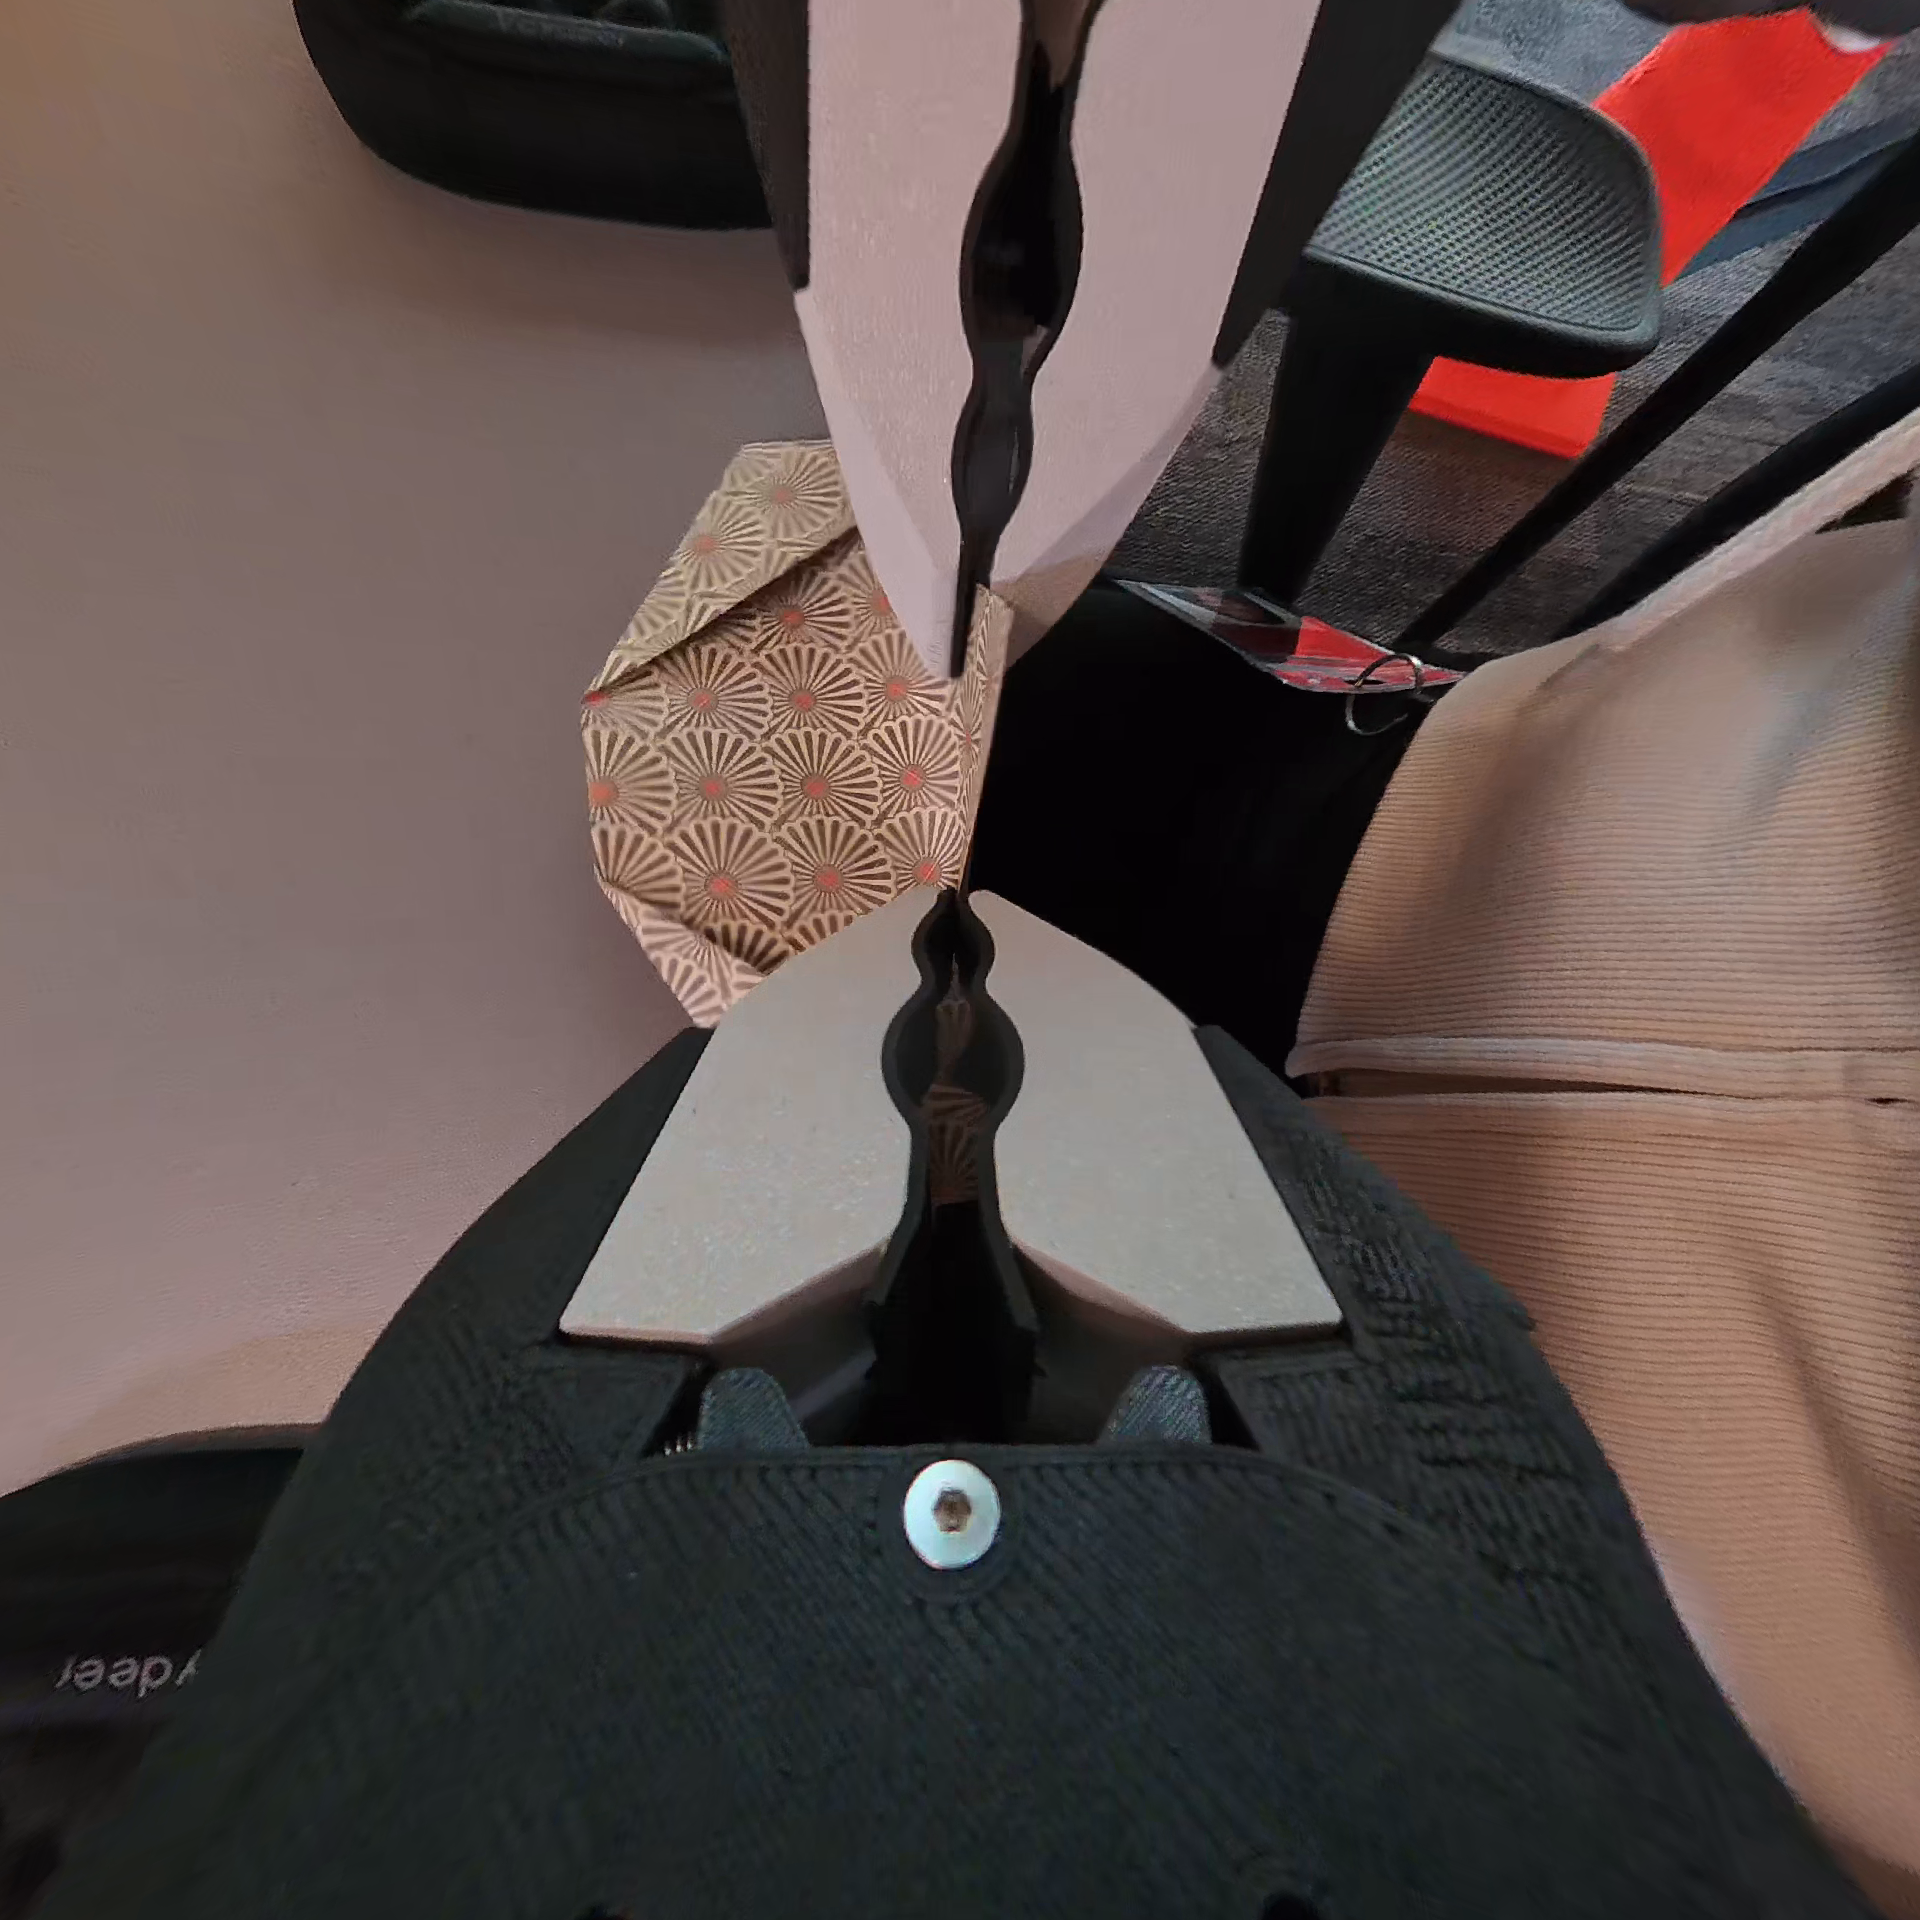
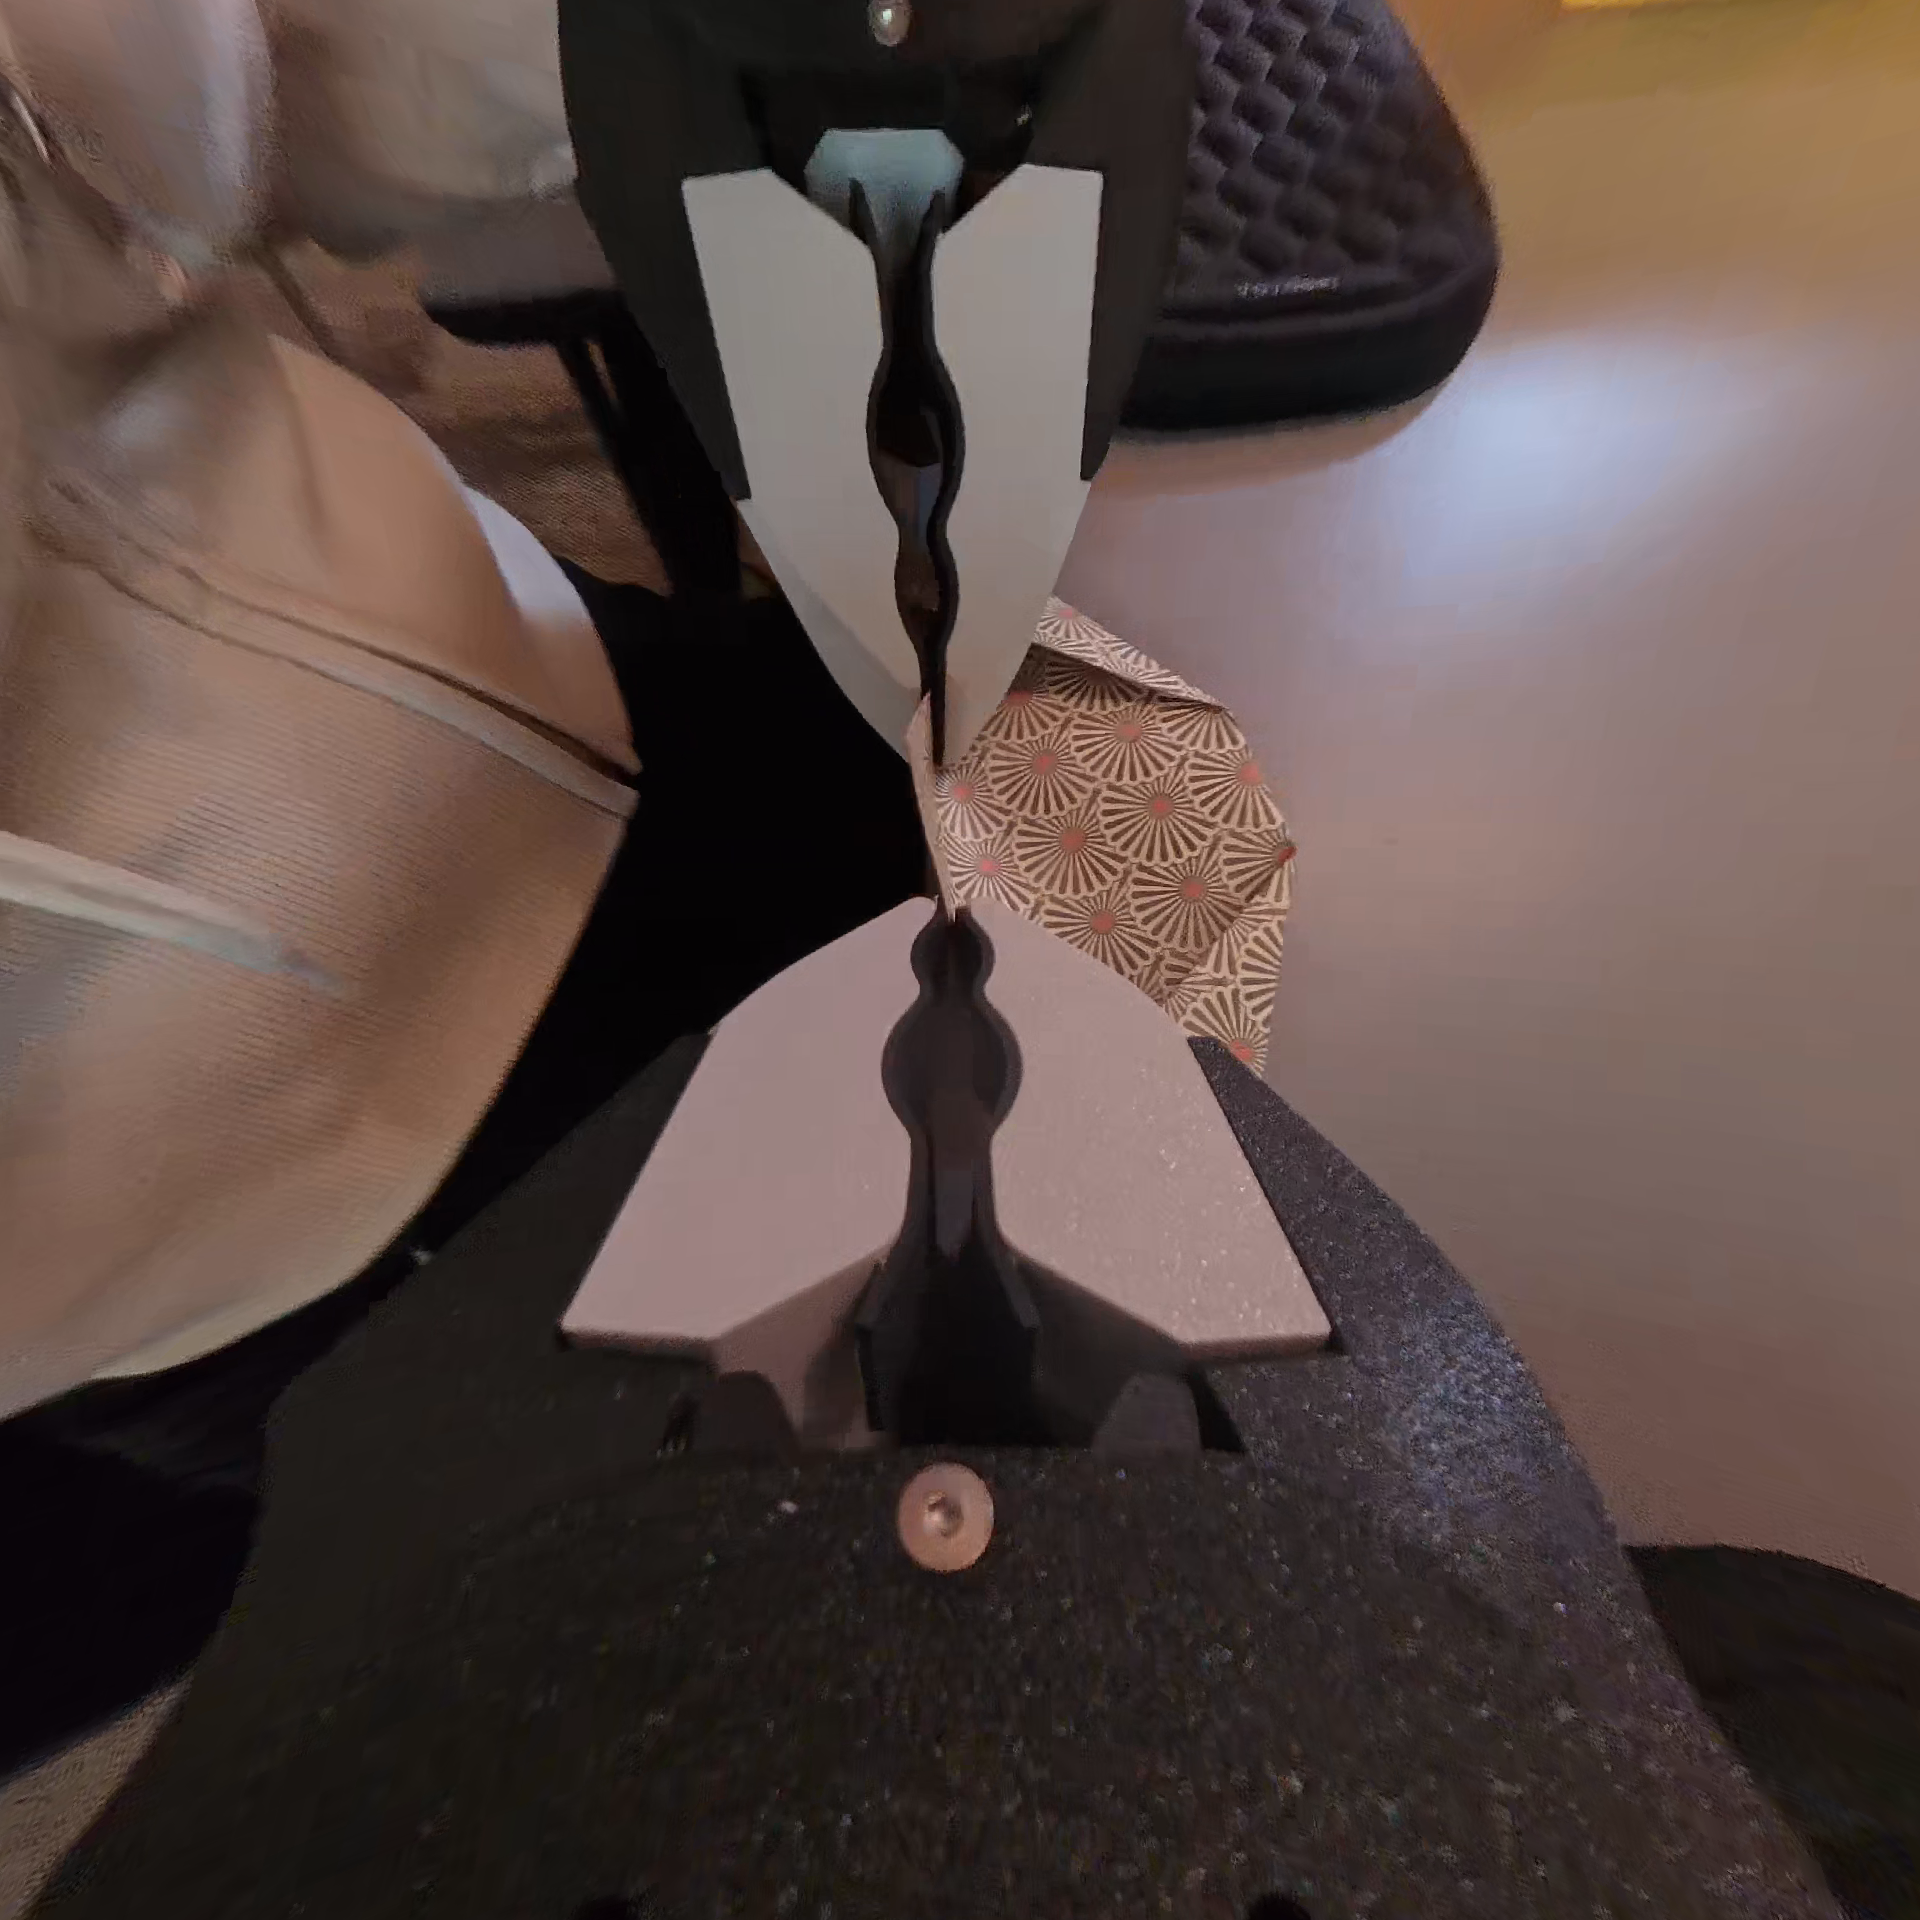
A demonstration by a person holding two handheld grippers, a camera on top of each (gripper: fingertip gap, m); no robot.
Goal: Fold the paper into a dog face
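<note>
A: Where is the sheet at the moment?

B: The tan origami paper printed with brown fan shapes and red dots (image 1: 774, 769) is lifted off the pale pink tabletop (image 1: 260, 727), held between the two tools near the person's ribbed beige top (image 1: 1621, 935). It already carries several creases and turned corners, so I judge the folding well advanced.

A: And the grips?

B: The left gripper (image 1: 954, 914), grey fingers on a black body, has its fingers pressed together on the paper's near edge; a strip of the pattern shows between them. The right gripper (image 2: 951, 914) is likewise closed on the opposite end of the same edge. In each wrist view the other tool comes in from the far side, tip to tip with the view's own, the pinched edge running between them.

A: So which step is this?

B: It looks like a crease being sharpened or a flap being turned along that edge. I cannot tell which flap.

A: What does the next move need?

B: Probably one grip holding firm while the other eases, then laying the paper back on the tabletop to press it flat. Pulling apart would risk a tear.
</note>
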